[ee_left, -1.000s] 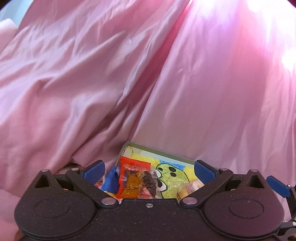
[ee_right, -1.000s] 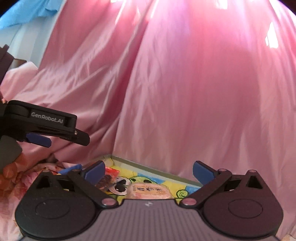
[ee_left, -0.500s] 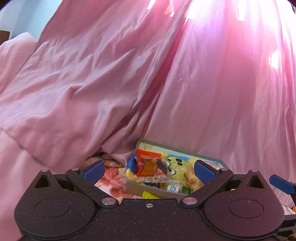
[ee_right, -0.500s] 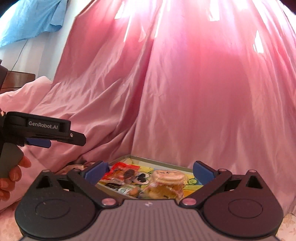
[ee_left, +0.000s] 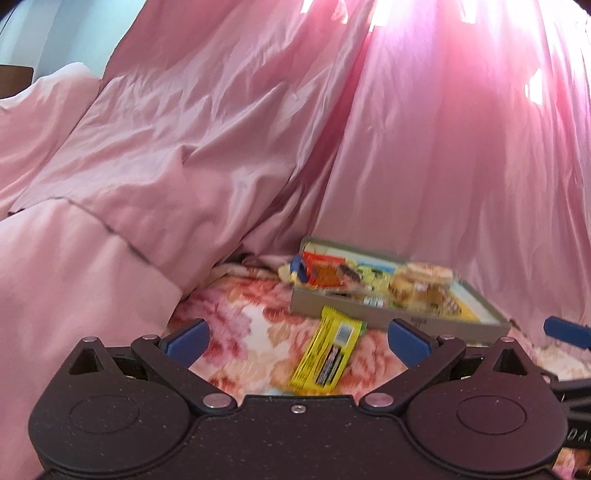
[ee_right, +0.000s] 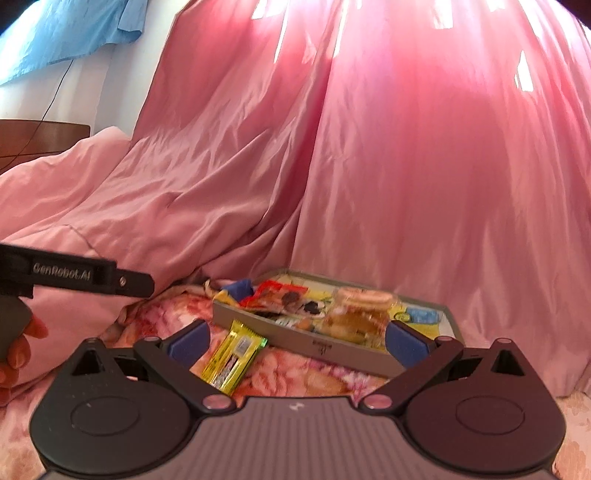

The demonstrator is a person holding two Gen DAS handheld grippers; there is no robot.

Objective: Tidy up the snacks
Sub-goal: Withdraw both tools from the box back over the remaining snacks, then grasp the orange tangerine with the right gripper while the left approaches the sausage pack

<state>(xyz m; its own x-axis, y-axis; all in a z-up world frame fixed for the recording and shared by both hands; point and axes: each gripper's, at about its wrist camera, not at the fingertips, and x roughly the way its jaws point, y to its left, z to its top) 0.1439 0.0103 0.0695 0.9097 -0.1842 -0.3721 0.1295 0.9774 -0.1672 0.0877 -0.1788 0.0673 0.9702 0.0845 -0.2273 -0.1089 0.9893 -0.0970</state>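
Observation:
A shallow grey tray [ee_left: 373,312] [ee_right: 295,338] rests on a floral bedspread and holds several snack packets, among them a red-orange packet [ee_left: 325,271] [ee_right: 275,291] and a clear bag of round biscuits [ee_left: 421,282] [ee_right: 356,312]. In front of the tray's near wall lies a yellow snack bar [ee_left: 327,354] [ee_right: 232,356]. My left gripper [ee_left: 297,341] is open and empty, held back from the bar. My right gripper [ee_right: 297,341] is open too, with nothing between its fingers. The left gripper's arm [ee_right: 74,275] and a hand [ee_right: 18,350] show at the right wrist view's left edge.
Pink curtains [ee_right: 406,147] hang right behind the tray. A pink duvet [ee_left: 92,221] is heaped on the left beside it. Blue cloth [ee_right: 66,33] hangs high on the left wall. The floral bedspread [ee_left: 240,332] lies bare in front of the tray.
Both grippers have drawn back from over the tray. The tray now sits farther off, and the bedspread and the yellow bar have come into view. Both stay open.

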